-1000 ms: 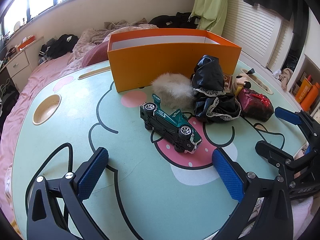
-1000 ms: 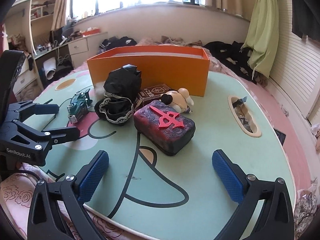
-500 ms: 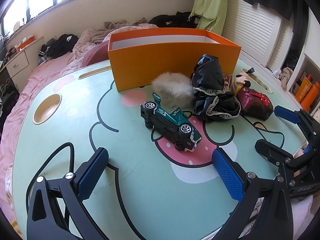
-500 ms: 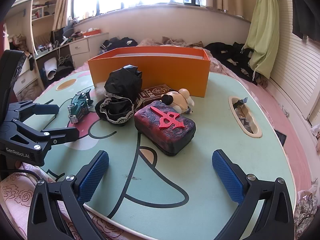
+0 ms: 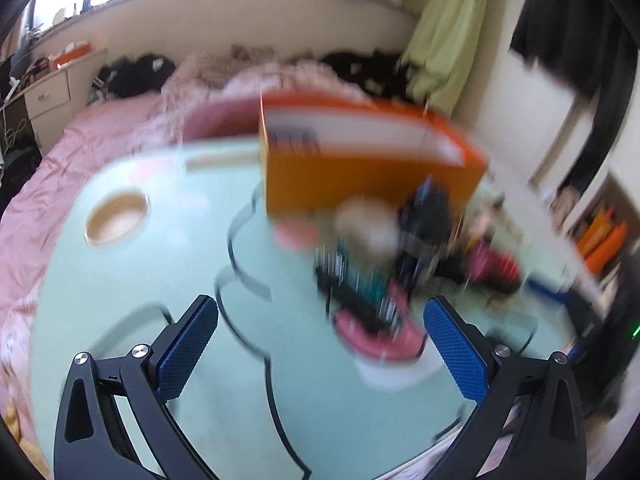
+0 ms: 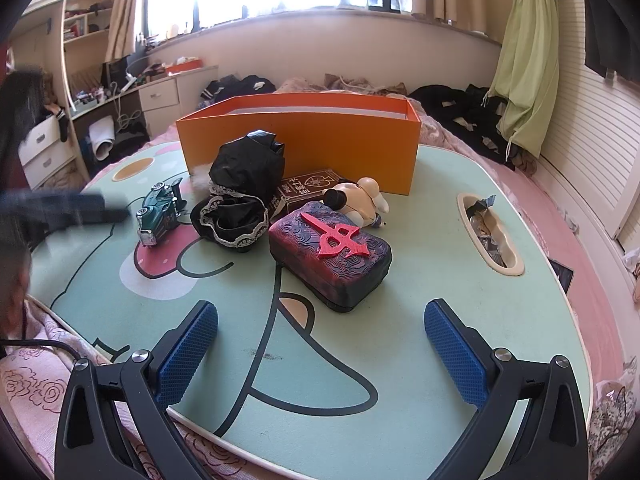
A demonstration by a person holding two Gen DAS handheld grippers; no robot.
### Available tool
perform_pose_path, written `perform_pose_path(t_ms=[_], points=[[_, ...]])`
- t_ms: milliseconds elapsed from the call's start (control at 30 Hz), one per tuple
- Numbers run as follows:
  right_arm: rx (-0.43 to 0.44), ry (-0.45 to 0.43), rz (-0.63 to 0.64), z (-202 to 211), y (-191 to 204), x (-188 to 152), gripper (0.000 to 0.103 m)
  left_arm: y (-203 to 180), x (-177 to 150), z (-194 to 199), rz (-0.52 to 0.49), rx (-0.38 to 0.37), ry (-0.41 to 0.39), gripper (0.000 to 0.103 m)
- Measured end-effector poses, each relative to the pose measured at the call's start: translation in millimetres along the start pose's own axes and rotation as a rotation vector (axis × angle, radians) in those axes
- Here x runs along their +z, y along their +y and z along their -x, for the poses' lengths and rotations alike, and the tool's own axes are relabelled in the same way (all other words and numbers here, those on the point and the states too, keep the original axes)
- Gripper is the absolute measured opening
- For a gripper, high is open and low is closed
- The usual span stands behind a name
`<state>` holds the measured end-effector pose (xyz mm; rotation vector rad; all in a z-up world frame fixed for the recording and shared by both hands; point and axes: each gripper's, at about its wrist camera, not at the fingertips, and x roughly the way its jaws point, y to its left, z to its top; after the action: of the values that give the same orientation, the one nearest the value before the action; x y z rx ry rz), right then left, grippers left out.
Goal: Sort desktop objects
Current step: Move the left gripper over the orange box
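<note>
Since the earlier frame our left gripper (image 5: 320, 344) has swung (view blurred), both grippers' fingers spread empty, while the green toy car (image 6: 158, 214) lies lengthwise, nose toward us.

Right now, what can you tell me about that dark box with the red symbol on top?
The dark box is a rounded block, purple-black with a swirled, embossed surface and reddish patches. A raised bright red symbol lies on its top. It looks like moulded plastic. It rests flat and closed on the green table, angled, in front of the small cartoon figure. Neither gripper touches it.
</note>
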<state>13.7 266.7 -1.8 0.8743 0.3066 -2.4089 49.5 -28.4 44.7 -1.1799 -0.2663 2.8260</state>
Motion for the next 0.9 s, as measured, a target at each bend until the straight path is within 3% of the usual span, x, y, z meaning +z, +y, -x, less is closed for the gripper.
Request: perform_pose_path(t_ms=[33, 100, 167, 267, 433, 533, 733, 767, 800, 833, 867, 900], points=[[0.000, 0.000, 0.000, 0.0, 0.0, 0.0, 0.103, -1.5, 13.7, 7.6, -0.015, -0.001, -0.031, 0.097], [0.000, 0.000, 0.000, 0.1, 0.2, -0.3, 0.103, -10.0, 41.1, 14.9, -0.065, -0.012, -0.060, 0.072], [0.000, 0.000, 0.000, 0.1, 0.3, -0.2, 0.103, -20.6, 75.7, 9.4, -0.106, -0.054, -0.020, 0.061], [0.000, -0.001, 0.000, 0.1, 0.0, -0.2, 0.103, -36.2, 115.3, -15.1, -0.126, -0.069, 0.060, 0.060], [0.003, -0.005, 0.001, -0.5, 1.8, 0.6, 0.103, -48.8, 158.0, -98.9, -0.133, 0.094, 0.259, 0.055], [0.005, -0.008, 0.001, -1.1, 3.8, 0.9, 0.103, -46.5, 163.1, -146.4, -0.130, 0.184, 0.373, 0.052], [0.008, -0.012, 0.001, -1.8, 5.7, 0.2, 0.103, -42.0, 150.8, -192.0, -0.159, 0.357, 0.479, 0.052], [0.008, -0.013, 0.002, -1.7, 5.8, 0.2, 0.103, -44.8, 149.4, -193.6, -0.172, 0.372, 0.465, 0.054], [0.008, -0.014, 0.003, -1.6, 6.4, 0.2, 0.103, -48.5, 147.5, -194.5, -0.174, 0.369, 0.461, 0.061], [0.009, -0.014, 0.002, -2.3, 5.4, 0.1, 0.103, -52.3, 147.5, -193.3, -0.156, 0.306, 0.457, 0.063], [0.009, -0.014, 0.001, -2.3, 5.9, 0.3, 0.103, -54.4, 147.6, -187.9, -0.145, 0.233, 0.452, 0.063], [0.009, -0.015, 0.001, -2.1, 6.4, 0.5, 0.103, -56.3, 150.1, -184.1, -0.117, 0.094, 0.464, 0.062]])
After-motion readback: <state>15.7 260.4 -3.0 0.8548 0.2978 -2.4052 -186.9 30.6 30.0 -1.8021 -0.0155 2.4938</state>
